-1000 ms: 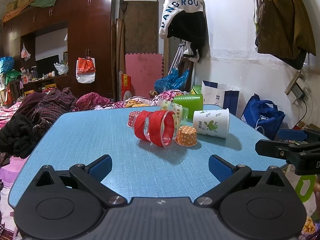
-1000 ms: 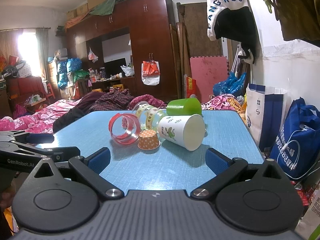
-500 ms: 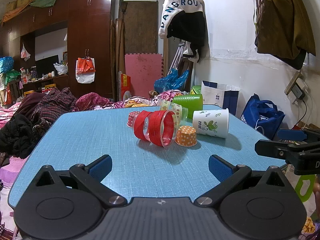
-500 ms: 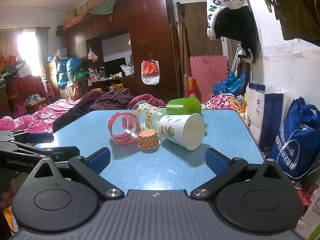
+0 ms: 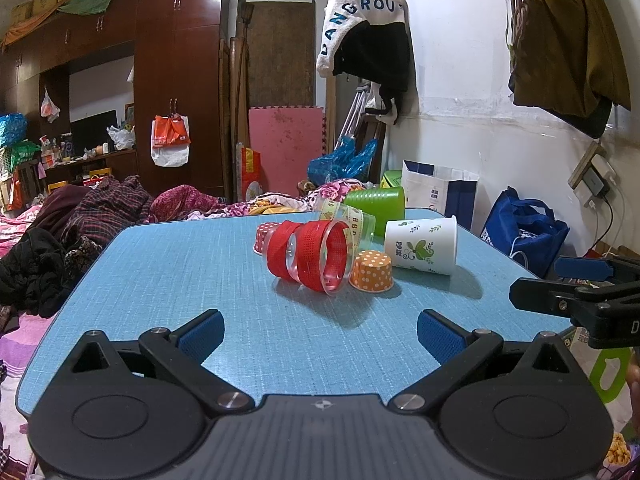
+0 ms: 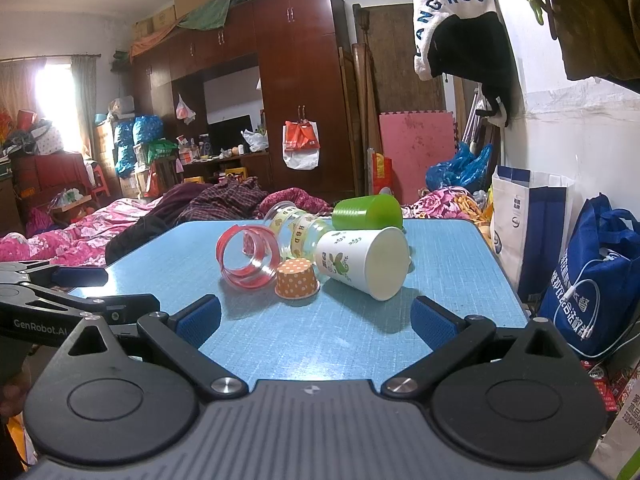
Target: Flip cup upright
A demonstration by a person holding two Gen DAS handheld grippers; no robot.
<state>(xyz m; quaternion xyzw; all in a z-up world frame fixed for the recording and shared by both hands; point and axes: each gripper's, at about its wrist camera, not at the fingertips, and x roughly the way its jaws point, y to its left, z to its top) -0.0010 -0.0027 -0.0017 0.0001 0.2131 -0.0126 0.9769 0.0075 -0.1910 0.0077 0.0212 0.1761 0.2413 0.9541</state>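
Note:
Several cups lie in a cluster on the blue table (image 5: 168,280). A clear cup with red bands (image 5: 316,254) (image 6: 248,260) lies on its side, mouth toward me. A white paper cup with green leaves (image 5: 422,245) (image 6: 360,262) lies on its side. A small orange dotted cup (image 5: 371,271) (image 6: 297,279) stands mouth down. A clear yellow-banded cup (image 6: 294,228) and a green cup (image 5: 376,202) (image 6: 368,212) lie behind. My left gripper (image 5: 320,330) is open and empty, short of the cluster. My right gripper (image 6: 316,320) is open and empty.
A small red dotted cup (image 5: 262,236) lies behind the red-banded cup. Clothes are piled on the bed (image 5: 80,216) left of the table. Bags (image 6: 592,272) stand along the wall at right. The right gripper shows in the left view (image 5: 576,292), the left gripper in the right view (image 6: 60,296).

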